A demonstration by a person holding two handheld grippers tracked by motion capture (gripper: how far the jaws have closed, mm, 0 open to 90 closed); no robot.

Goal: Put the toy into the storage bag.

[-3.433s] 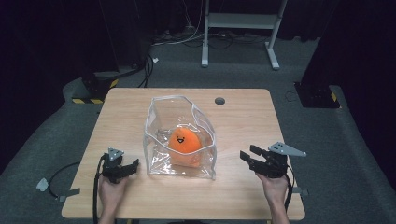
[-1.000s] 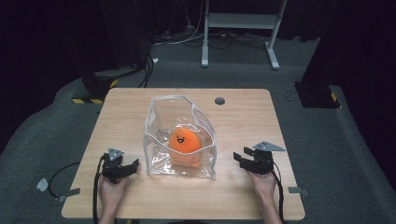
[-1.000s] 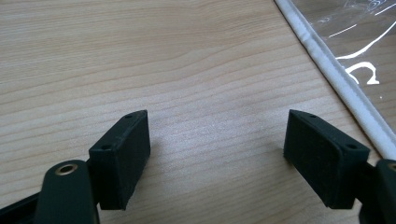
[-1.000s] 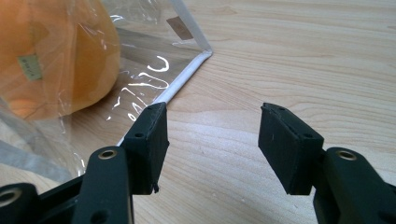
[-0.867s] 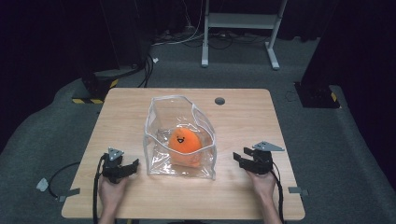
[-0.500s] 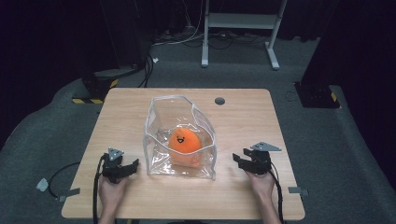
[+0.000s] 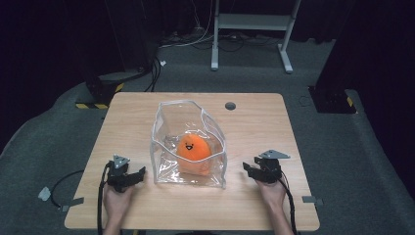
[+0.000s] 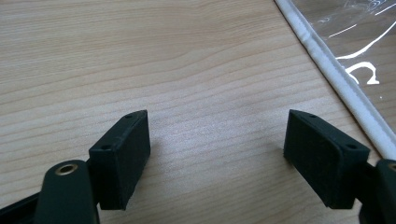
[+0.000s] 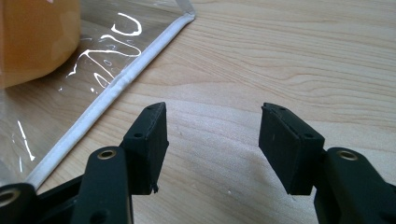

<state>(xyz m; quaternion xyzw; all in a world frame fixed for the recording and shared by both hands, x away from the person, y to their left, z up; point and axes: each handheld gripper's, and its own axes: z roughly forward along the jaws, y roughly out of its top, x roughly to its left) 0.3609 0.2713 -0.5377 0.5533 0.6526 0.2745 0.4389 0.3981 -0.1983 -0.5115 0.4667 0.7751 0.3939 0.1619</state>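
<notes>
A clear plastic bag (image 7: 191, 142) with white piping stands open in the middle of the wooden table (image 7: 254, 122). An orange plush toy (image 7: 193, 149) with a small face sits inside it. My left gripper (image 7: 139, 172) rests on the table just left of the bag, open and holding nothing. In the left gripper view the jaws frame bare wood, with the bag's white edge (image 8: 336, 79) off to the right. My right gripper (image 7: 247, 169) lies right of the bag, open and holding nothing. The right gripper view has the bag's piping (image 9: 116, 81) and the orange toy (image 9: 32, 37) at its left.
A small dark round hole (image 7: 230, 105) sits near the table's far edge. Beyond the table stand a white metal frame (image 7: 249, 22), cables on grey carpet and a black stand base with yellow stripes (image 7: 100, 93). Cables trail from both grippers off the near edge.
My right gripper has shifted left, closer to the bag's right side, over the last few seconds. The left gripper, bag and toy have stayed put.
</notes>
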